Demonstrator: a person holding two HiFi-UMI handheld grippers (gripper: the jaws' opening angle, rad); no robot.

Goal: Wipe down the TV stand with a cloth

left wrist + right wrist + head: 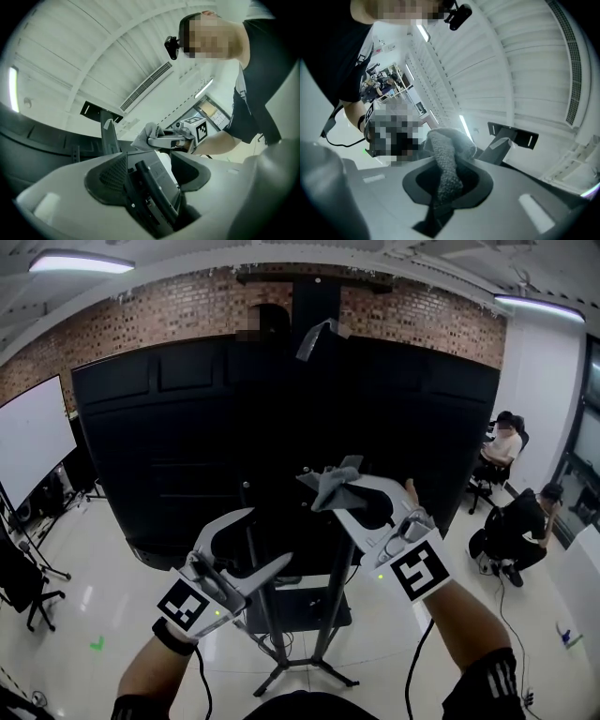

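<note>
The back of a big black TV (281, 409) fills the middle of the head view, carried on a black pole stand (265, 615) with a splayed foot (300, 669). My right gripper (339, 491) is raised in front of the TV's lower back and is shut on a grey cloth (330, 486). The cloth (447, 164) bunches out between the jaws (447, 192). My left gripper (270, 538) is lower left, by the stand's pole, jaws apart. A black part of the stand (154, 187) lies between them. The left gripper view also catches the right gripper (161, 139) and its cloth (143, 136).
A whiteboard (33, 437) stands at the left, with an office chair (28, 592) below it. One person sits (504, 451) and another crouches (520, 526) at the right. A grey tape strip (317, 337) hangs from the bracket above the TV. The floor is glossy white.
</note>
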